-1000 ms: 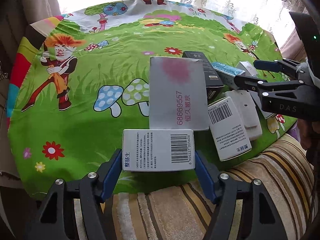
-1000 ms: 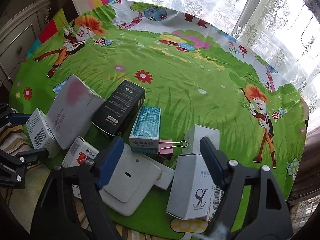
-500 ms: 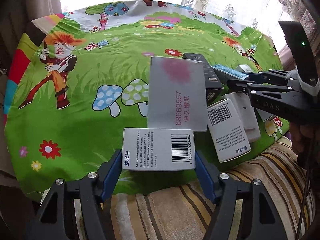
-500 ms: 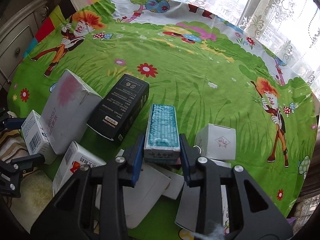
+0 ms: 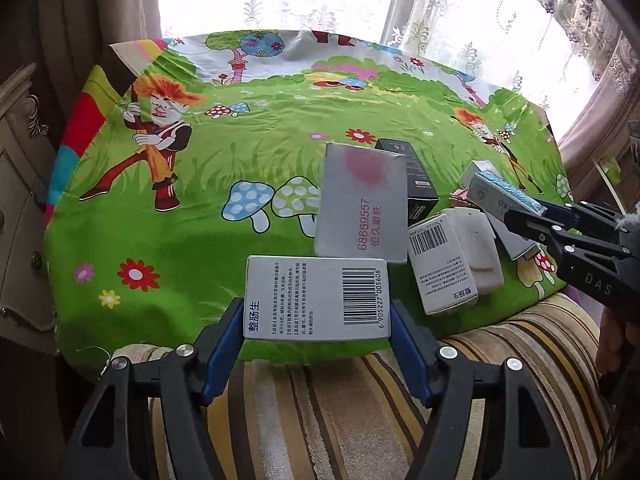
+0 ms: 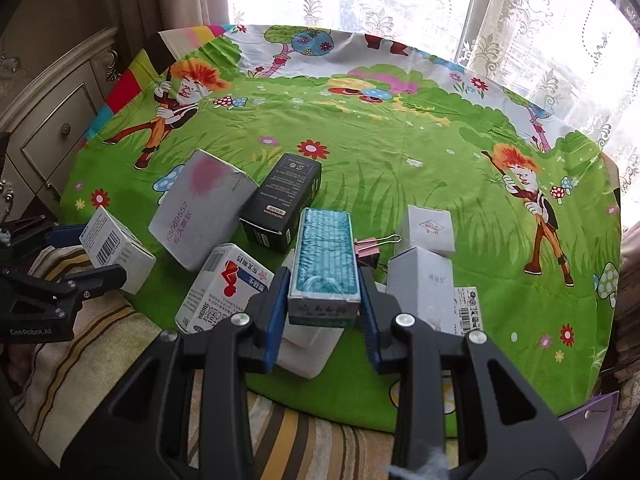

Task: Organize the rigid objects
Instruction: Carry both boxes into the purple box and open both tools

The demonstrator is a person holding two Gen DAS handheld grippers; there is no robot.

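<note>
My left gripper [image 5: 316,322] is shut on a white barcoded medicine box [image 5: 318,298], held lengthwise above the near edge of the round table [image 5: 160,248]; the same box [image 6: 116,250] shows at the left of the right wrist view. My right gripper [image 6: 324,298] is shut on a teal-topped box [image 6: 324,258], lifted off the pile; that teal box [image 5: 506,194] also appears at the right of the left wrist view. On the cloth lie a grey box with a pink blot [image 5: 360,204], a black box [image 6: 282,200], a red-and-white box [image 6: 224,292] and white boxes [image 6: 422,280].
A pink binder clip [image 6: 372,246] lies behind the teal box. A white flat device [image 5: 476,248] rests beside a barcoded box [image 5: 442,270]. A striped cushion [image 5: 320,408] sits below the table's near edge. A cream cabinet [image 6: 52,120] stands left; curtains hang behind.
My right gripper went from open over the pile to shut on the teal box and lifted it. Both grippers rose and drew back a little; the left kept its box.
</note>
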